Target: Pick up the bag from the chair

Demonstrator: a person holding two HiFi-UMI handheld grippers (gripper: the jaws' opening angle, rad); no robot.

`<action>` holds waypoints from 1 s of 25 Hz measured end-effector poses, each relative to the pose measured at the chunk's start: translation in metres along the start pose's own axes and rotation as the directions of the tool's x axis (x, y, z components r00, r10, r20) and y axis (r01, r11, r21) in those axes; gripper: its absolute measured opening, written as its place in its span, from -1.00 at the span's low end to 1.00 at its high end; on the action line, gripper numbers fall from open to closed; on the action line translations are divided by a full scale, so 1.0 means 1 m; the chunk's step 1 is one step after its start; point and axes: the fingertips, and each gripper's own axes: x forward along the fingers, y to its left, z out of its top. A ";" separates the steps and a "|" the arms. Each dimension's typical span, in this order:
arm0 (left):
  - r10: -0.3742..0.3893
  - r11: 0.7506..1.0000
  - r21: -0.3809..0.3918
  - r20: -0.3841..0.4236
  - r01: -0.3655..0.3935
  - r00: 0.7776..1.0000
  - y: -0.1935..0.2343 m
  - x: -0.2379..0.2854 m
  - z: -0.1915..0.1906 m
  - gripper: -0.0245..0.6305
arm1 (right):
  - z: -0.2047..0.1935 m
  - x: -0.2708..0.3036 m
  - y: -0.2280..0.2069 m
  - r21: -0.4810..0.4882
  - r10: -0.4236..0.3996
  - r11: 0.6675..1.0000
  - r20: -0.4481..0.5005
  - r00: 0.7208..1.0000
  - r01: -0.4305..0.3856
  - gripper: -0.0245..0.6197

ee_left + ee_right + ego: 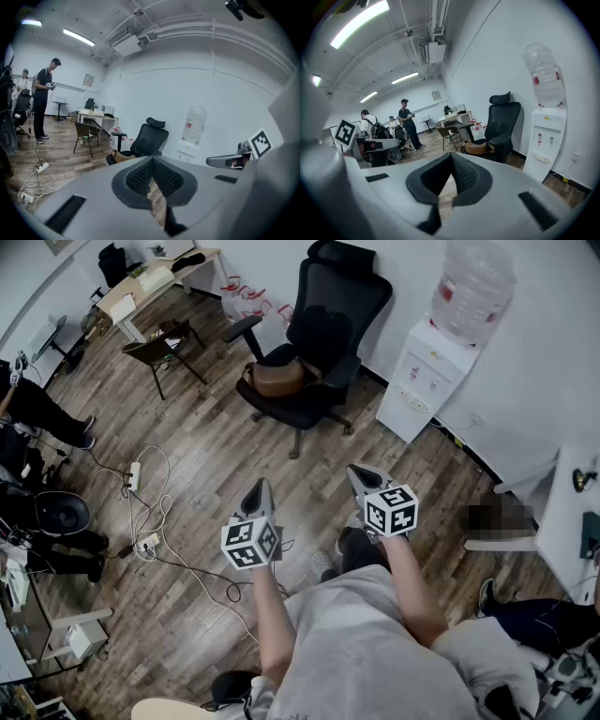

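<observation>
The brown bag (277, 378) lies on the seat of the black office chair (323, 324), toward the seat's left side as the head view shows it, in front of the backrest and between the armrests. The chair stands on the wooden floor (216, 456) near the white wall, with a white water dispenser (420, 381) just beside it on the right, a clear bottle (472, 287) upside down on top. Both grippers are held out in front of the person, well apart from the chair and over bare floor. The left gripper (259, 487) has its jaws pressed together with nothing between them; in its own view the dark pads meet in a line and only floorboards show past them, the chair and bag farther off beyond the tips. The right gripper (361, 476) is the same, its jaws closed tight and empty, with the chair, bag and dispenser ahead and to the right in its view. Each gripper tilts a little downward. To the left on the floor lie a power strip (134, 474) and loose white cables (155, 521). A small brown chair (167, 348) stands left of the office chair, and a light desk (155, 282) sits near the far wall. A person in dark clothes (44, 101) stands at the far left of the room.
</observation>
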 end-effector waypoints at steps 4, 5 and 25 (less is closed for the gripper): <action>-0.010 1.000 0.008 0.001 0.010 1.000 0.000 0.000 0.000 -0.91 | 0.001 0.002 0.001 -0.008 0.001 1.000 0.004 1.000 -0.001 -0.91; -0.005 1.000 0.009 0.002 0.005 1.000 0.000 -0.002 -0.001 -0.91 | 0.000 0.001 0.002 -0.015 0.003 1.000 0.005 1.000 -0.003 -0.91; -0.069 0.996 -0.058 0.017 0.070 0.997 0.015 0.024 0.011 -0.43 | 0.018 0.046 0.022 -0.116 0.150 0.982 -0.017 0.989 -0.151 -0.18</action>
